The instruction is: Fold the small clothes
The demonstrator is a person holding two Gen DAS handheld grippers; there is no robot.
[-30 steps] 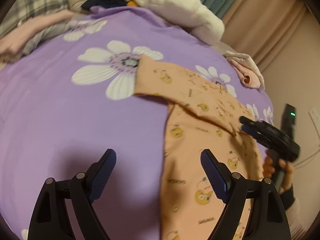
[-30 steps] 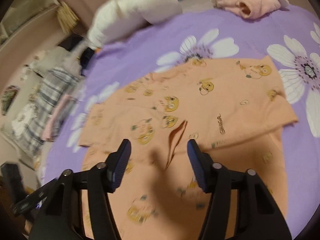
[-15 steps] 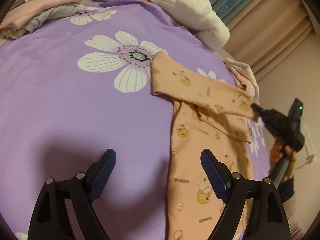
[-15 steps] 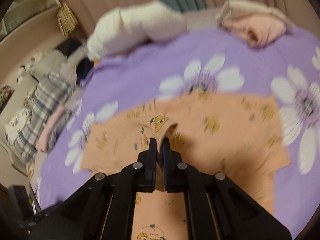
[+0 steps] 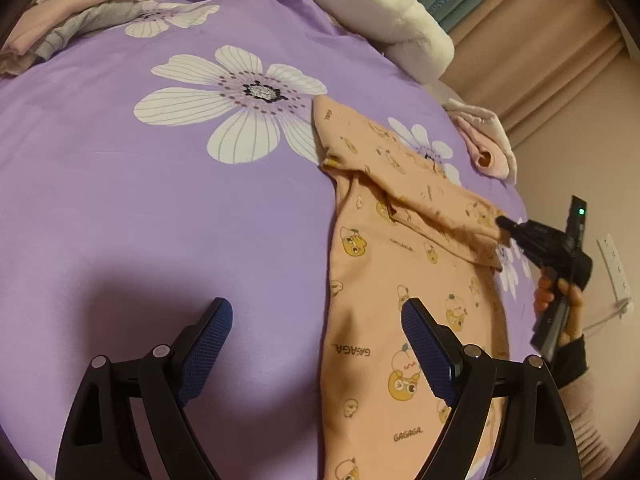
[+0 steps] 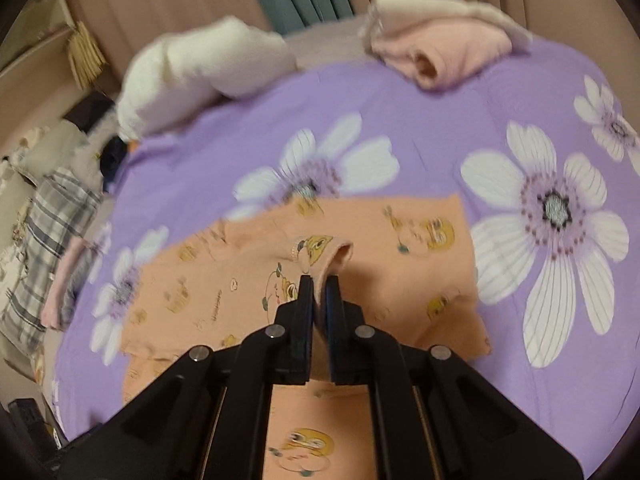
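In the left wrist view, the left gripper (image 5: 316,344) is hovering with its jaws spread wide and nothing between them; its left pad is hanging over bare purple bedsheet (image 5: 168,208) while its right pad is sitting above the body of the peach printed garment (image 5: 384,320), which is lying just ahead and to the right of this claw. Further ahead and to the right, the right gripper (image 5: 502,222) is pinching the end of a sleeve and lifting it clear of the sheet, where a second ago that claw was standing open low over the flat cloth; the sleeve is now stretching as a raised band from the far corner toward the claw. A hand (image 5: 560,304) is gripping its handle at the right edge. In the right wrist view, the right gripper (image 6: 318,280) is pressed together on a fold of the peach printed garment (image 6: 400,248), the cloth bunching up directly between and just ahead of the pads, with the rest of the garment spreading out flat beyond and to both sides. Its jaws have just been closing, with the cloth between them. Judging from this, the grasp is made and the sleeve fold is beginning; the sleeve still needs carrying across the body, and the left claw is doing no holding meanwhile.
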